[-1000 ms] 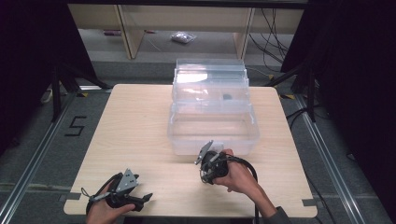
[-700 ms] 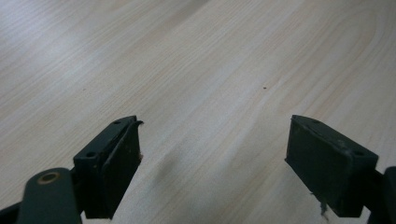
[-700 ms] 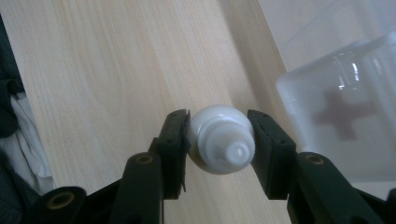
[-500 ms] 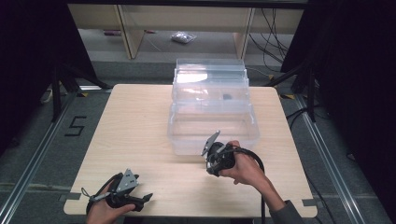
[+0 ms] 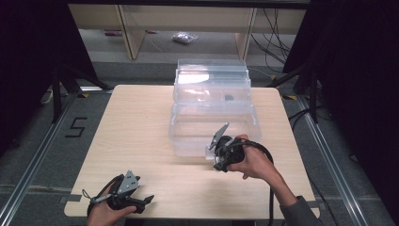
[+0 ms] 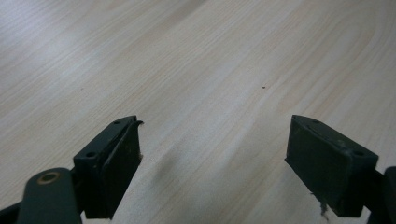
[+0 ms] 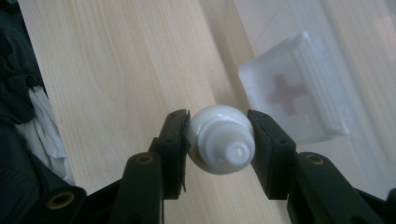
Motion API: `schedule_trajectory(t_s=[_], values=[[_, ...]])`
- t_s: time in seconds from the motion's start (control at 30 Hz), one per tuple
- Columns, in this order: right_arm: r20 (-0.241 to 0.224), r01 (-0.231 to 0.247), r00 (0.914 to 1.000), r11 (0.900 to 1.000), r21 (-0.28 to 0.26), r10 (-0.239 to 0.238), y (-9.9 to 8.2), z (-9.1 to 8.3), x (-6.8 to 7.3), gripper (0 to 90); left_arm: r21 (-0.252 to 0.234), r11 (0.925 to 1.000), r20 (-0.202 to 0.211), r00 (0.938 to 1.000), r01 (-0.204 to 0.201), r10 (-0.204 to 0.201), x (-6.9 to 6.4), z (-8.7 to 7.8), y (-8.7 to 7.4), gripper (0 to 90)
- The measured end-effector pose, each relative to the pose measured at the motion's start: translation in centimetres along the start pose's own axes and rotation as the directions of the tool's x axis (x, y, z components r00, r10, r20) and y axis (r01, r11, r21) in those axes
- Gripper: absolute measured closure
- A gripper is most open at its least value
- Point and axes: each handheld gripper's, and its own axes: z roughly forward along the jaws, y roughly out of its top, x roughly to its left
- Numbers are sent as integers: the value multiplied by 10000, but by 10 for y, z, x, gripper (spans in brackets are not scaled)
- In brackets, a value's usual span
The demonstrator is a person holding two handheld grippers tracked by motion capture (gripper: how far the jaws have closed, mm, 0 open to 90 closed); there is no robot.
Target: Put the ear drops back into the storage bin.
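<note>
A light wooden table (image 5: 141, 122) stands on grey floor (image 5: 37, 150), with pale shelving (image 5: 131, 28) beyond, dark curtains flanking.

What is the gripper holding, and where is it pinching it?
The right gripper holds a small white bottle, pinched on both sides of its round body just behind the cap. The left gripper holds nothing.

White bottle (image 7: 219, 138), pale wood table (image 7: 116, 70)

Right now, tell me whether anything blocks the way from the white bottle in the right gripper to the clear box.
Nothing visible does. The right gripper is shut on the white bottle, held right at the near wall of the clear box. Whether the box top is open or lidded, I cannot tell.
</note>
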Motion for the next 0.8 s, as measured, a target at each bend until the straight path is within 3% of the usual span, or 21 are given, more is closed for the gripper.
schedule_trajectory(t_s=[0.13,0.27,0.37,0.4,0.43,0.5,0.57,0.73,0.8], values=[[63,244,9997,9996,-143,-243,1,-5,-5,602,-30,10000,20,10000,33,-33,0,0,0,173],[81,-73,9999,10000,-38,74,1,-14,-8,602,-5,10000,-27,10000,22,-22,0,0,0,173],[213,171,9996,9997,-193,-167,2,-18,-11,602,-69,9999,90,9999,143,-142,-1,1,0,173],[148,-102,9998,9999,38,102,2,-23,-12,603,-79,9996,41,9996,265,-265,-2,1,-1,173],[239,30,9997,9999,-125,-27,2,-25,-15,602,120,9999,-36,9999,-122,123,1,0,0,173],[202,93,9998,9999,-99,-91,2,-31,-20,603,-81,9998,96,9998,154,-154,-1,1,0,173],[332,133,9994,9996,-230,-126,2,-33,-22,603,94,9999,-4,10000,-37,37,1,1,0,173],[542,-189,9983,9995,-269,203,1,-46,-33,603,-83,9999,35,9999,151,-151,-1,1,0,173],[653,-302,9974,9991,-287,320,0,-49,-38,603,58,10000,-31,10000,-14,14,1,1,0,173]])
